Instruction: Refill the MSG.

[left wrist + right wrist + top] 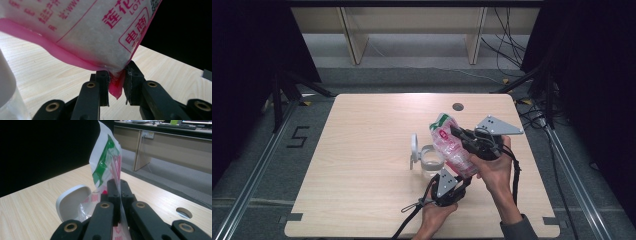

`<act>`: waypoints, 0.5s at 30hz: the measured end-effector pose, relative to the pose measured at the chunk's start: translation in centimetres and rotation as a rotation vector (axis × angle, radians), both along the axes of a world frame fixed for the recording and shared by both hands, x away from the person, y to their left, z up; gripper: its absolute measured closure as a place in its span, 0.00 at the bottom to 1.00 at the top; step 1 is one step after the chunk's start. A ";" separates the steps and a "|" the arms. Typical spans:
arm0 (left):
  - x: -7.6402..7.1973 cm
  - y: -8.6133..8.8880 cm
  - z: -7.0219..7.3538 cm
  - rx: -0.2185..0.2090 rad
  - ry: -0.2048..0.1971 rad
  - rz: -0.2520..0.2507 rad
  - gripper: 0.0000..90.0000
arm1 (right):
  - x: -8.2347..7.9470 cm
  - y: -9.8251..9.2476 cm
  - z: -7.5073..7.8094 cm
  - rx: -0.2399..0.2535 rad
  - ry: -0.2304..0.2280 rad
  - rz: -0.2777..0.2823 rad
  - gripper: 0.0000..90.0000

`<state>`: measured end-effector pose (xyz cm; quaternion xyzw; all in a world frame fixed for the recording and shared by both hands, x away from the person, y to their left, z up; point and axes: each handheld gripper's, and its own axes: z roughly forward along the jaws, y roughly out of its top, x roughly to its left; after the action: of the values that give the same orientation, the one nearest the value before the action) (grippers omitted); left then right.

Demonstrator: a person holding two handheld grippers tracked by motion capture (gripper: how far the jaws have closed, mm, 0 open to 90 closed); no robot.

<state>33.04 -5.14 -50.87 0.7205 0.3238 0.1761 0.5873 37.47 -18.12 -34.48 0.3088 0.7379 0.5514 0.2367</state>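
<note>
High view first: a plastic bag (451,146) printed in red and green is held over the middle of the wooden table (362,165) between two hand-held grippers. The left gripper (455,184) comes up from below and clamps the bag's lower corner; in the left gripper view its two black fingers (103,85) press from either side on the pink sealed edge of the bag (82,30), which rises just above their tips, with a small flap of pink hanging between them. The right gripper (459,134) reaches in from the right and is closed flat on the upper part of the bag; in the right gripper view its fingers (113,188) pinch the thin film, and the bag's green and white top (106,160) stands up just beyond their tips. A clear container (431,161) with its white lid (414,147) flipped open sits just left of the bag and just beyond the left gripper's fingers; the same lid (72,203) shows to the left of the right fingers.
</note>
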 end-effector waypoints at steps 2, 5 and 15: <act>0.2 -0.1 -0.1 -0.014 -0.004 -0.005 0.84 | 0.3 0.0 0.0 -0.010 -0.002 -0.001 1.00; 0.3 -0.4 -0.1 -0.007 -0.010 0.004 0.84 | 0.7 0.2 -0.1 -0.002 -0.004 -0.004 1.00; 0.6 -1.1 -0.2 -0.028 -0.005 0.009 0.84 | 1.3 0.9 -0.4 -0.014 0.017 -0.006 1.00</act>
<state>33.64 -6.20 -51.03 0.7102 0.3282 0.1761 0.5974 38.81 -17.23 -34.86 0.3141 0.7429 0.5428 0.2342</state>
